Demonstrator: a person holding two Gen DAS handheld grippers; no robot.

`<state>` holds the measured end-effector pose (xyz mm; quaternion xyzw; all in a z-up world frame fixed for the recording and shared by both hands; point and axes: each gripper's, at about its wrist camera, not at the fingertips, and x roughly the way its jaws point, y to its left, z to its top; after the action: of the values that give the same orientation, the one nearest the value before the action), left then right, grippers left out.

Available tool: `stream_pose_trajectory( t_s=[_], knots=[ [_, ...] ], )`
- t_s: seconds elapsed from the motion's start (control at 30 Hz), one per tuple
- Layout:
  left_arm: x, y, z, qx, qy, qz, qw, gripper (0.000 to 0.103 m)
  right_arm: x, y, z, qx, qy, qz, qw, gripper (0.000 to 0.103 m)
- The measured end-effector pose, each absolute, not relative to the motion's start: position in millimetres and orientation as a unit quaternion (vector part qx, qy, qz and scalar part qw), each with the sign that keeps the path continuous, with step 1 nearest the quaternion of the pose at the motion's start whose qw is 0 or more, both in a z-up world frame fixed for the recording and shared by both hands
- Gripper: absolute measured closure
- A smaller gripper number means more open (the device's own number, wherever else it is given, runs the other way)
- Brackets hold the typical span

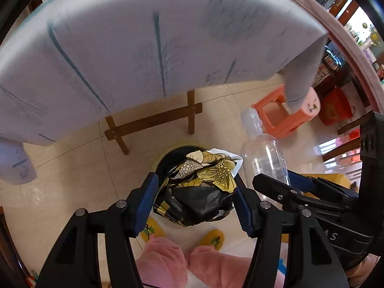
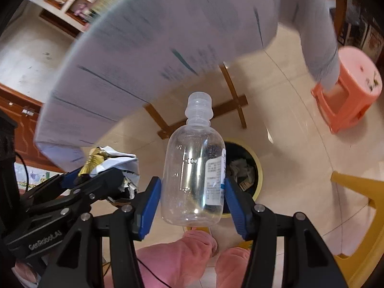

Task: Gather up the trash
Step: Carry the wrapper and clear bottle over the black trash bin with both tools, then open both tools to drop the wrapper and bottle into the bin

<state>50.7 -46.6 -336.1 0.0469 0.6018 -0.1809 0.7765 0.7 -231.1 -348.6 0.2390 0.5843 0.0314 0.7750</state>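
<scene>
Two items lifted, neither binned yet. Left hand-held gripper (image 1: pixel 195 198) clamped on crumpled wrapper (image 1: pixel 201 187); right hand-held gripper (image 2: pixel 192 196) clamped on empty bottle (image 2: pixel 193 175). Both tilted steeply down, off the worktop (image 1: pixel 120 55) edge, above floor bin (image 2: pixel 254 160) already holding scraps. Remaining: release both.

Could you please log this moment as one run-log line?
left tool: grips crumpled wrapper | right tool: grips clear bottle | both above bin

One clear bottle (image 2: pixel 194 168), one crumpled wrapper (image 1: pixel 199 187), one bin (image 2: pixel 249 168), two hand-held grippers, one pink stool (image 2: pixel 350 88).
</scene>
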Motion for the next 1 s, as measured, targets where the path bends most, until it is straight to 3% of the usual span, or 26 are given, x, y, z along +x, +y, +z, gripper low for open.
stream_pose_trajectory(
  t_s=[0.27,0.37,0.43,0.7,1.0],
  knots=[
    [75.0,-31.9,-422.7,0.054,0.616,-0.196,0.761,0.042,25.4,-222.7,-447.9,0.253,0.615,-0.01,0.747,0.047],
    [79.6,-26.7,-439.4,0.059,0.617,-0.201,0.759,0.035,31.1,-219.6,-470.4,0.259,0.621,-0.024,0.74,0.042],
    [81.5,-21.2,-448.2,0.061,0.62,-0.2,0.756,0.029,32.9,-219.1,-473.2,0.258,0.619,-0.03,0.741,0.033],
    [82.2,-10.7,-451.1,0.064,0.62,-0.186,0.759,0.02,23.2,-215.3,-466.5,0.258,0.612,-0.038,0.746,0.033],
    [78.1,-21.1,-388.3,0.063,0.598,-0.191,0.776,0.016,19.6,-221.2,-423.0,0.257,0.613,-0.05,0.746,0.033]
  ],
)
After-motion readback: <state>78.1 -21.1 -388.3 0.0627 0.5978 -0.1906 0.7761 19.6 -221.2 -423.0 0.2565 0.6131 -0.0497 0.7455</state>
